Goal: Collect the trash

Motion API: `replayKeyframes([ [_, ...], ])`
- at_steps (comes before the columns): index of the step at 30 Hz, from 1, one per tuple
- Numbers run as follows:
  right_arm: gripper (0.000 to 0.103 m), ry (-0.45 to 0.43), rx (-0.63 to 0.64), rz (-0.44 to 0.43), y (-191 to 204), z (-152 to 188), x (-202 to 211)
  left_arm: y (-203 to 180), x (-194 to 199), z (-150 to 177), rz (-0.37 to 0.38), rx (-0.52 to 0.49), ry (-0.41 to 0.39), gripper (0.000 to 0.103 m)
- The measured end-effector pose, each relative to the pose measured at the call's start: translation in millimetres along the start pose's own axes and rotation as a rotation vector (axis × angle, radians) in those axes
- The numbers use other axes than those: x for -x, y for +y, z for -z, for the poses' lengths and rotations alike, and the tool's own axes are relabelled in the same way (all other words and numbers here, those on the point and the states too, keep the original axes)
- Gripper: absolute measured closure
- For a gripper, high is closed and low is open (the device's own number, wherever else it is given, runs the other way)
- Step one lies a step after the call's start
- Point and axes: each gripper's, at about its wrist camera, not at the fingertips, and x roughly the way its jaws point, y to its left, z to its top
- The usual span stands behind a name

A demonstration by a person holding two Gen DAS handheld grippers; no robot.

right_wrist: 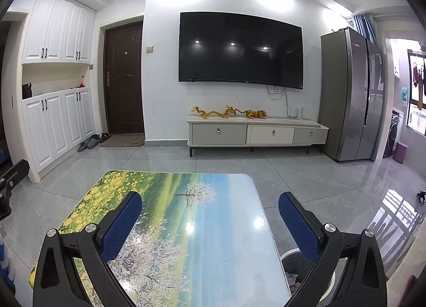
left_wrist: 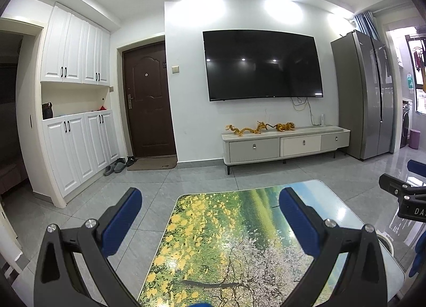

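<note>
My left gripper [left_wrist: 210, 200] is open and empty, held above a low table [left_wrist: 218, 240] with a printed meadow-and-blossom top. My right gripper [right_wrist: 210, 203] is open and empty above the same table [right_wrist: 213, 227]. A round bin [right_wrist: 298, 269] with some scraps inside stands on the floor at the table's right side, partly hidden behind my right finger. Its rim also shows in the left wrist view [left_wrist: 384, 243]. No loose trash shows on the tabletop. The right gripper's body shows at the right edge of the left wrist view [left_wrist: 404, 198].
A TV [right_wrist: 241, 50] hangs on the far wall over a low drawer cabinet [right_wrist: 255, 131] with gold figurines. A grey fridge [right_wrist: 351, 94] stands right, a brown door [right_wrist: 123, 78] and white cupboards [right_wrist: 56, 88] left. Slippers [right_wrist: 89, 144] lie by the door. Grey tiled floor surrounds the table.
</note>
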Motion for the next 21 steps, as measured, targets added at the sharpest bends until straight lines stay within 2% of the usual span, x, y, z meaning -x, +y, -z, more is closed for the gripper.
replayKeyframes([
  [21,0.000,0.022,-0.008,0.016,-2.7,5.9,-2.1,-5.1,1.3,2.1,0.001,-0.010,0.000,0.000],
])
